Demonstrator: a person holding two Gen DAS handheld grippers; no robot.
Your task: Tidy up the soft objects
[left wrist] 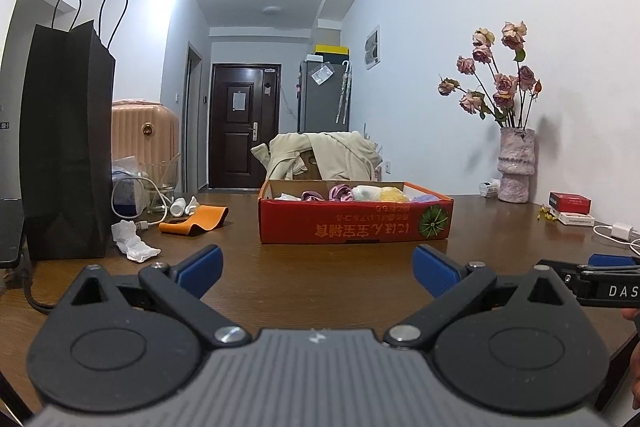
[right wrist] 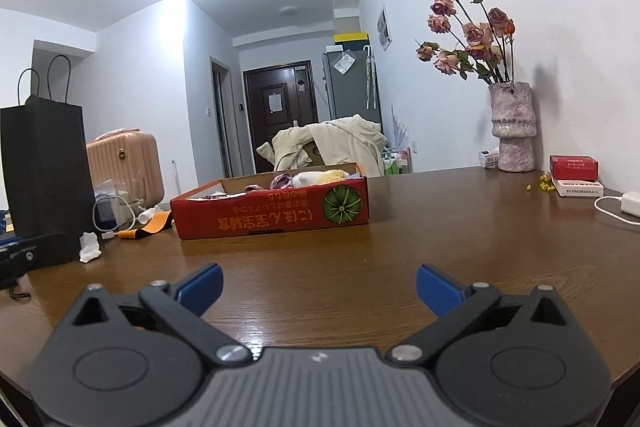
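Both the left hand-held gripper (left wrist: 316,267) and the right hand-held gripper (right wrist: 319,287) are hovering low over the bench (right wrist: 440,227) with jaws spread wide, gripping nothing. Soft objects (left wrist: 352,192) are sitting bunched inside the red box (left wrist: 352,223), beyond both grippers. Box's long axis is running side to side across the left view, so I'd go in over its near wall, from above.

Each gripper, the left gripper (left wrist: 316,267) and the right gripper (right wrist: 319,285), is made of black arms, silver screws, a grey ridged middle and blue jaws.
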